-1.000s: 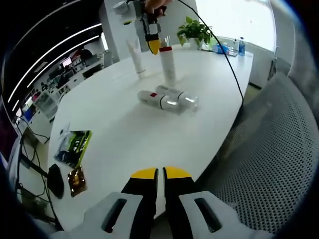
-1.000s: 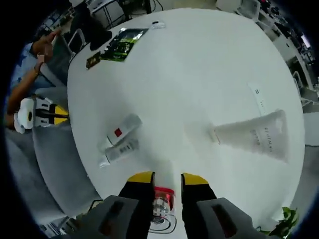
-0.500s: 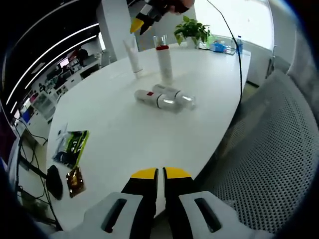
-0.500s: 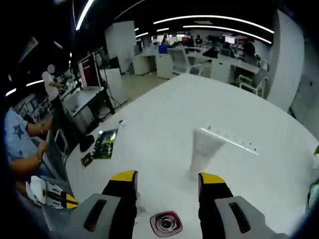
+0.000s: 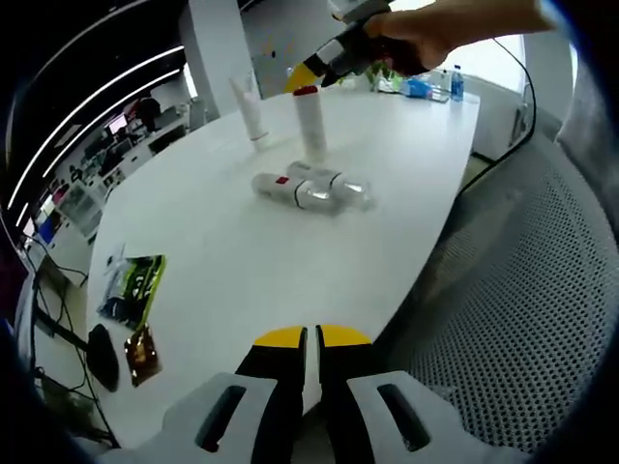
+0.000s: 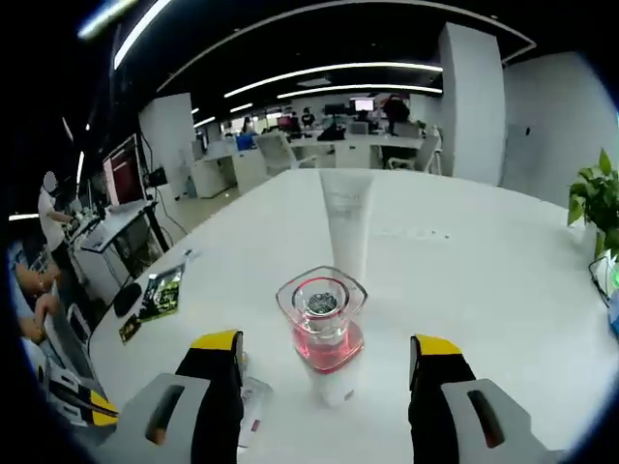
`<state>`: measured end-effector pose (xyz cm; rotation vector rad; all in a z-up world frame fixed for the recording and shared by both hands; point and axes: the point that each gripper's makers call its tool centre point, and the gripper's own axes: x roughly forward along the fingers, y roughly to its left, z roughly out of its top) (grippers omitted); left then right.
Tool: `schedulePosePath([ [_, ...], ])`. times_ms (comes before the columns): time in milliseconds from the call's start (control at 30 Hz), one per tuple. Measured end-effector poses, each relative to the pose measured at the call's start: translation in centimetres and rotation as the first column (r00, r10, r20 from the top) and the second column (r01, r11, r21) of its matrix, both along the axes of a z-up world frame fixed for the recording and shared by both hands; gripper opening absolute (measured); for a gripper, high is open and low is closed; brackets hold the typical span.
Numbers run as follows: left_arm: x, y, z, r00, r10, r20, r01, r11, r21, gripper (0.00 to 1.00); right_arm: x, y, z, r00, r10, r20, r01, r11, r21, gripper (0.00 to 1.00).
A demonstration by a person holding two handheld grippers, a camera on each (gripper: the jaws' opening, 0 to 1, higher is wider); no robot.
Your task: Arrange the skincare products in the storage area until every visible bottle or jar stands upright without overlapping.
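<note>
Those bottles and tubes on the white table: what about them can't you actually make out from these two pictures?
- Lying bottles, left gripper view: labels too small to read; whether two or three unclear.
- Same bottles, right gripper view: hidden behind the right tool, cut off by the lower edge.
- Standing tube: print blurred.
- Upright bottle: base partly hidden.

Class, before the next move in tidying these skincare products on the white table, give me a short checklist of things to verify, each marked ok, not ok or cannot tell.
1. Red-capped bottle upright: ok.
2. White tube upright behind it: ok.
3. Right gripper open and off the red-capped bottle: ok.
4. Two lying bottles stood up: not ok.
5. Lying bottles apart from each other: cannot tell.
6. Left gripper open to pick: not ok, shut.
</note>
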<state>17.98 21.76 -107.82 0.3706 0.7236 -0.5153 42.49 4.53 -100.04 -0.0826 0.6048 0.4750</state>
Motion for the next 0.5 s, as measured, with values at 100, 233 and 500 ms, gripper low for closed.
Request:
schedulePosePath([
  [100,0.0,0.0,-0.1,1.0,0.002,-0.006,-0.002,1.0,0.001,0.0,0.8,0.7,-0.7,1.0,-0.03,-0.007,0.03,1.0,0.008,0.66],
  [233,0.0,0.2,-0.1,1.0,0.011,-0.011,-0.011,1.0,0.001,0.0,1.7,0.9,-1.5,0.998,-0.069,0.008,0.069,0.998,-0.012,0.57],
  [500,0.0,0.3,-0.3,1.0,0.017,-0.015,-0.017,1.0,0.004,0.0,2.2,0.9,-1.9,0.997,-0.056,0.043,0.058,0.997,-0.047,0.36],
])
